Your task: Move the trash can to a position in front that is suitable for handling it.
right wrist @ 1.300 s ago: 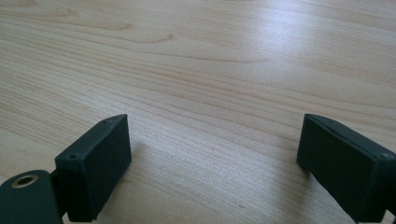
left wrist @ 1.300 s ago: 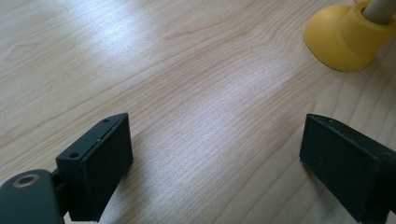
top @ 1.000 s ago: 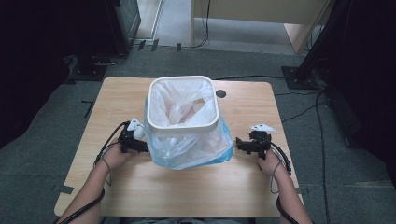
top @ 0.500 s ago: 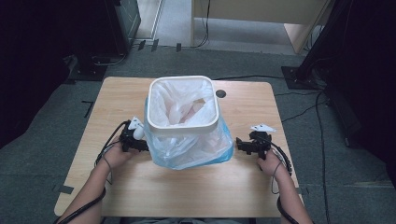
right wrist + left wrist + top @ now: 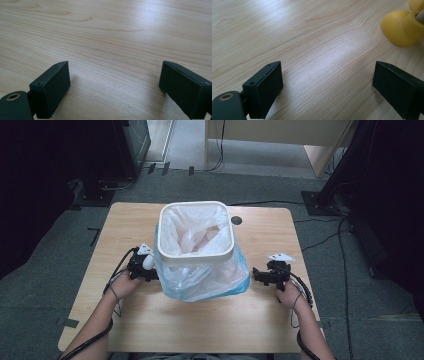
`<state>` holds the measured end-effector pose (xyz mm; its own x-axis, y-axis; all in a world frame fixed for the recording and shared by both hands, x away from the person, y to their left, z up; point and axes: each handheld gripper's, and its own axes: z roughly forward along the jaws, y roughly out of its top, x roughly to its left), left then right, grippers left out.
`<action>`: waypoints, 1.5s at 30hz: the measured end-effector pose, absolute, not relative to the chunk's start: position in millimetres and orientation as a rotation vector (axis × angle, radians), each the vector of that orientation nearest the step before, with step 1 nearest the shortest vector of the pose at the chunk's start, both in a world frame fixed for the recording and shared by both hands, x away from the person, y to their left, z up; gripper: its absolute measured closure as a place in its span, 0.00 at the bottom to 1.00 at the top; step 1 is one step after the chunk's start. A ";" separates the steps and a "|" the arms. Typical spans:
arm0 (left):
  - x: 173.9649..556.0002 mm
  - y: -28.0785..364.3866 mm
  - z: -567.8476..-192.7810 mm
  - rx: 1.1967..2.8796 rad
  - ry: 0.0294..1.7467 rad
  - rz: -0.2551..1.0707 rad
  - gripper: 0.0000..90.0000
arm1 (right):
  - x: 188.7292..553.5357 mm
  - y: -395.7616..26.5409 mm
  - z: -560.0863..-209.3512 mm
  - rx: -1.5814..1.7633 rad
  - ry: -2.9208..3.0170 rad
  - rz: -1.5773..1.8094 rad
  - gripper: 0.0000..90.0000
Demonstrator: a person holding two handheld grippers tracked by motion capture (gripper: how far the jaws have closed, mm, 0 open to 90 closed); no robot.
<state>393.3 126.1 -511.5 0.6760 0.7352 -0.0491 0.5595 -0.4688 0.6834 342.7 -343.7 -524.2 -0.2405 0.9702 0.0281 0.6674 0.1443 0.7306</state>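
Note:
A white bin (image 5: 196, 254) stands in the middle of the wooden table (image 5: 200, 325), lined with a thin plastic bag (image 5: 205, 280) whose pale blue lower part bulges out below the rim. My left gripper (image 5: 150, 270) rests on the table against the bag's left side. My right gripper (image 5: 257, 274) lies on the table just right of the bag, a small gap away. In the left gripper view the left gripper (image 5: 325, 72) is open over bare wood, nothing between its jaws. The right gripper (image 5: 112, 72) in its own view is likewise open over bare wood.
A yellow rounded object (image 5: 402, 27) sits on the wood at the upper right of the left gripper view. A dark round hole (image 5: 236, 220) marks the table behind the bin. Cables (image 5: 300, 285) trail from both grippers. Grey floor and dark equipment surround the table.

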 end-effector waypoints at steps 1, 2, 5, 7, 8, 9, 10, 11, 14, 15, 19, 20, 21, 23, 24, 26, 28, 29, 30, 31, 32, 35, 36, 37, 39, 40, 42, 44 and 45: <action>393.1 126.3 -511.2 2.207 0.989 0.328 0.10 | 342.7 -343.7 -524.2 1.563 1.972 0.883 0.11; 392.9 126.6 -510.7 2.214 0.989 0.325 0.10 | 342.6 -343.7 -524.2 1.563 1.972 0.883 0.11; 392.8 126.8 -508.2 2.212 0.997 0.327 0.10 | 342.6 -343.7 -524.2 1.563 1.972 0.882 0.11; 392.9 127.6 -505.4 2.203 0.995 0.327 0.10 | 342.6 -343.7 -524.2 1.563 1.972 0.882 0.11; 393.1 128.5 -503.0 2.200 1.002 0.324 0.10 | 342.6 -343.7 -524.2 1.563 1.972 0.883 0.11; 393.3 128.9 -502.0 2.195 1.008 0.322 0.10 | 342.6 -343.7 -524.2 1.563 1.972 0.883 0.11; 393.5 129.6 -500.5 2.195 1.015 0.320 0.10 | 342.6 -343.7 -524.2 1.563 1.972 0.883 0.11; 393.7 130.2 -499.2 2.197 1.020 0.315 0.10 | 342.6 -343.7 -524.2 1.563 1.972 0.883 0.11; 394.0 133.2 -495.8 2.212 1.028 0.287 0.10 | 342.6 -343.7 -524.2 1.563 1.972 0.883 0.11; 394.2 134.3 -494.8 2.211 1.032 0.271 0.10 | 342.6 -343.7 -524.2 1.563 1.972 0.883 0.11; 393.4 136.9 -489.6 2.190 1.020 0.216 0.10 | 342.6 -343.7 -524.2 1.563 1.972 0.883 0.11; 392.9 137.2 -487.0 2.176 1.024 0.191 0.10 | 342.6 -343.6 -524.2 1.563 1.972 0.883 0.11; 392.9 137.2 -487.0 2.176 1.024 0.191 0.10 | 342.6 -343.6 -524.2 1.563 1.972 0.883 0.11; 393.0 138.0 -484.9 2.175 1.034 0.171 0.10 | 342.6 -343.7 -524.2 1.563 1.972 0.883 0.11; 392.8 138.4 -484.2 2.161 1.040 0.153 0.10 | 342.6 -343.7 -524.2 1.563 1.972 0.883 0.11; 392.1 137.5 -482.9 2.177 1.016 0.162 0.10 | 342.6 -343.7 -524.2 1.563 1.972 0.883 0.11; 391.4 136.8 -482.4 2.196 0.997 0.170 0.10 | 342.6 -343.6 -524.2 1.563 1.972 0.883 0.11; 390.7 136.2 -482.2 2.207 0.985 0.180 0.10 | 342.6 -343.6 -524.2 1.563 1.972 0.883 0.11; 389.3 135.1 -482.2 2.219 0.970 0.199 0.10 | 342.6 -343.7 -524.2 1.563 1.972 0.883 0.11; 388.0 133.7 -482.2 2.242 0.960 0.222 0.10 | 342.6 -343.7 -524.2 1.563 1.972 0.883 0.11; 387.8 133.2 -482.1 2.254 0.956 0.222 0.10 | 342.6 -343.7 -524.2 1.563 1.972 0.883 0.11; 387.1 130.5 -481.0 2.261 0.973 0.238 0.10 | 342.6 -343.7 -524.2 1.563 1.972 0.883 0.11; 387.5 130.0 -480.3 2.261 0.990 0.238 0.10 | 342.6 -343.7 -524.2 1.563 1.972 0.883 0.11; 388.6 129.9 -479.2 2.257 1.005 0.238 0.10 | 342.6 -343.7 -524.2 1.563 1.972 0.883 0.11; 389.2 130.4 -476.9 2.246 1.012 0.227 0.10 | 342.6 -343.7 -524.2 1.563 1.972 0.882 0.11; 389.1 130.6 -476.1 2.243 1.012 0.222 0.10 | 342.6 -343.7 -524.2 1.563 1.972 0.883 0.11; 388.9 130.8 -473.9 2.249 1.007 0.243 0.15 | 342.6 -343.7 -524.2 1.563 1.972 0.883 0.11; 388.2 131.5 -471.6 2.241 0.999 0.232 0.18 | 342.6 -343.7 -524.2 1.563 1.972 0.883 0.11; 387.6 131.7 -470.2 2.231 0.998 0.230 0.18 | 342.6 -343.7 -524.2 1.563 1.972 0.883 0.11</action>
